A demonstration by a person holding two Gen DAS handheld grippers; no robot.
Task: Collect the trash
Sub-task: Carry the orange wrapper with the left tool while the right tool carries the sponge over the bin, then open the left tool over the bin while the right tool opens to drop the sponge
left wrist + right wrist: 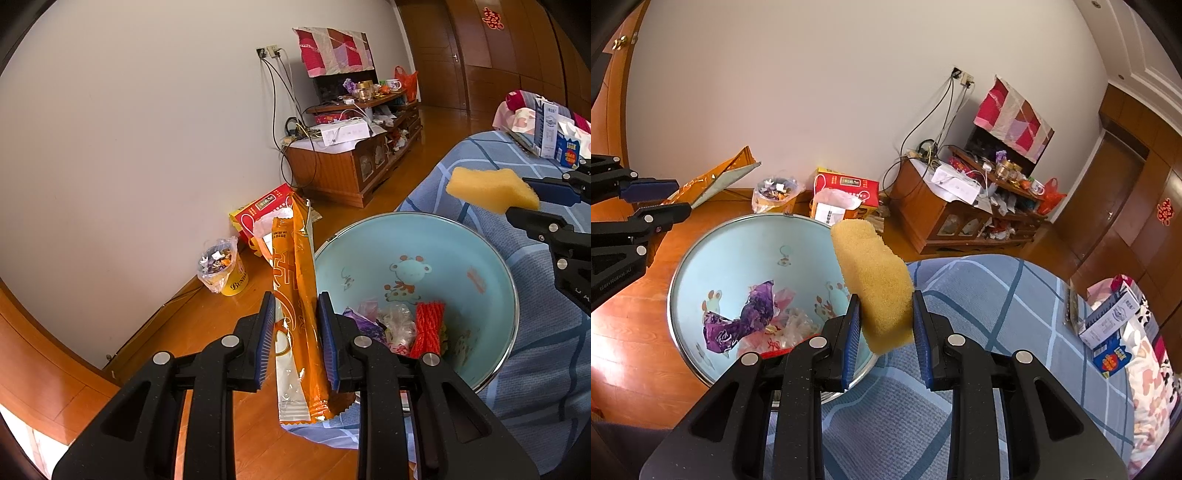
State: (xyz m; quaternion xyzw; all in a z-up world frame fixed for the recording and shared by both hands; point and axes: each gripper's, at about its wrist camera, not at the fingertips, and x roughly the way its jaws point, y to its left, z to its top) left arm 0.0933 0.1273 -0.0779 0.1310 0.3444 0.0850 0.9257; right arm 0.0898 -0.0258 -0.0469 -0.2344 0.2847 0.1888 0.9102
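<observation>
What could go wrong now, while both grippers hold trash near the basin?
1. The wrapper is long and the left gripper holds it beside the basin rim, over the floor; if released here it may miss.
2. The sponge sits near the rim in the right gripper; it could bounce onto the bed.

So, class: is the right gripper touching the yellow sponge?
Touching. The right wrist view shows the right gripper with both pads pressed against the yellow sponge, held above the basin.
</observation>
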